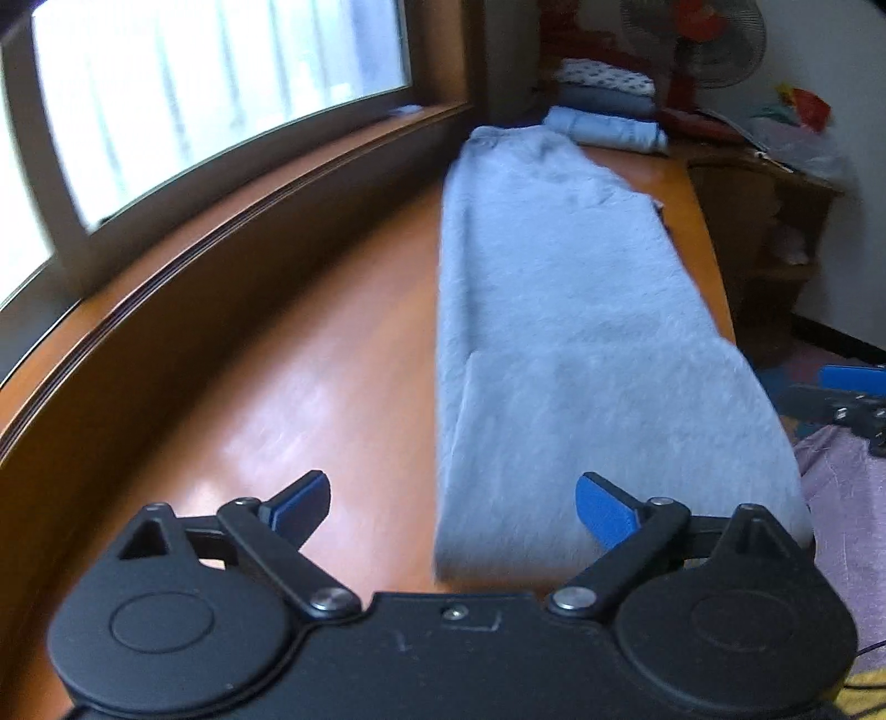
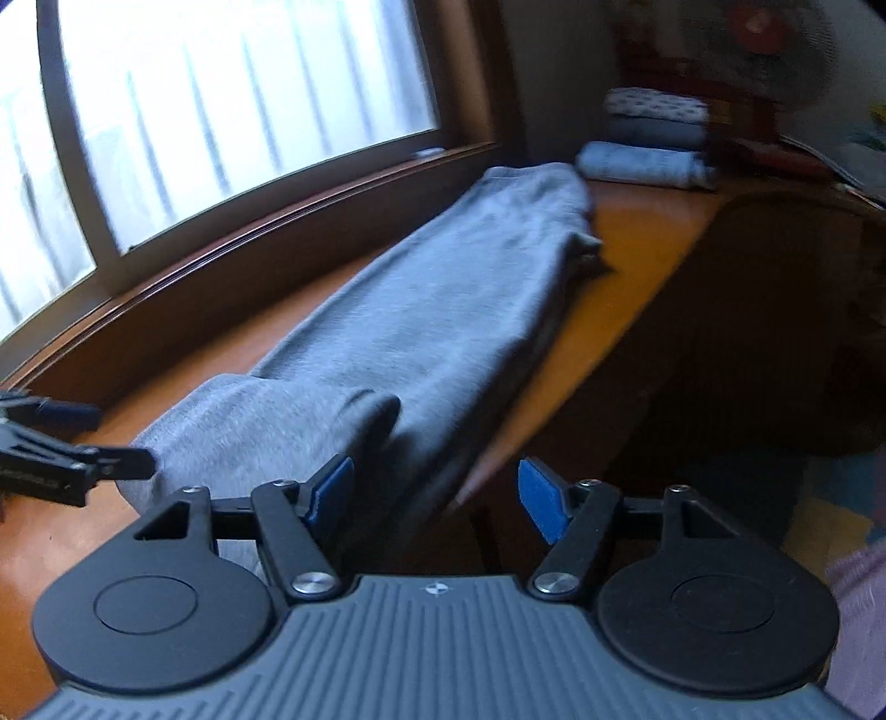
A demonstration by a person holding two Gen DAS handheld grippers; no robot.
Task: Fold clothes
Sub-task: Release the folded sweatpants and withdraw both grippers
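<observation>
Both views are smeared by motion blur, the right wrist view more so. There the standing fan at the top right is only a dark and red smudge, cut by the frame's rounded corner, and the stacked folded clothes show no legible pattern. The grey trousers have their near end hidden behind the right gripper. The left gripper is cut off by the left edge. In the left wrist view, the right gripper is clipped at the right edge, and the shelf contents are too dim to tell.
</observation>
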